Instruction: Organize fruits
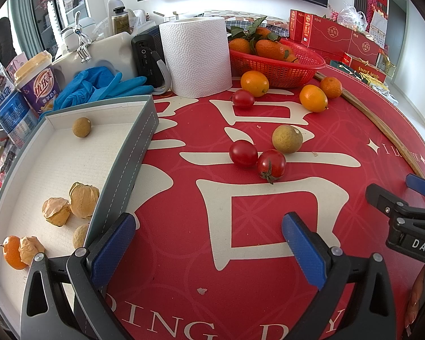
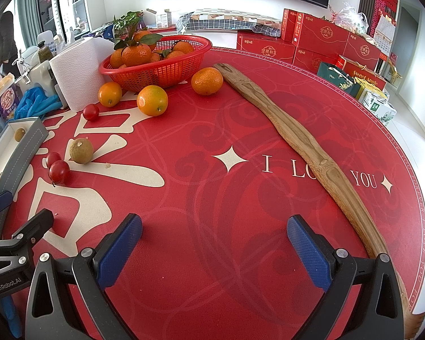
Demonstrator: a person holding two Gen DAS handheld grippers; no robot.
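Your left gripper hangs low over the red mat with its blue pads spread wide and nothing between them, its left finger just beside the grey wall of the tray. Your right gripper is likewise spread wide and empty, above a bare stretch of mat beside the long wooden stick. Look into the tray: on its white floor you have a small brown round fruit near the far corner, two papery husked fruits touching each other by the right wall, another brown round fruit partly hidden behind that wall, and at the near end a small orange pressed against a third husked fruit. The red mesh basket at the back of the mat holds a heap of leafy oranges. Still loose on the mat you have two cherry tomatoes touching each other, a larger brownish-green round fruit just beside them, a third cherry tomato farther back, and three oranges close to the basket's front. Behind the tray sit blue gloves, a roll of paper towel and a drink cup.
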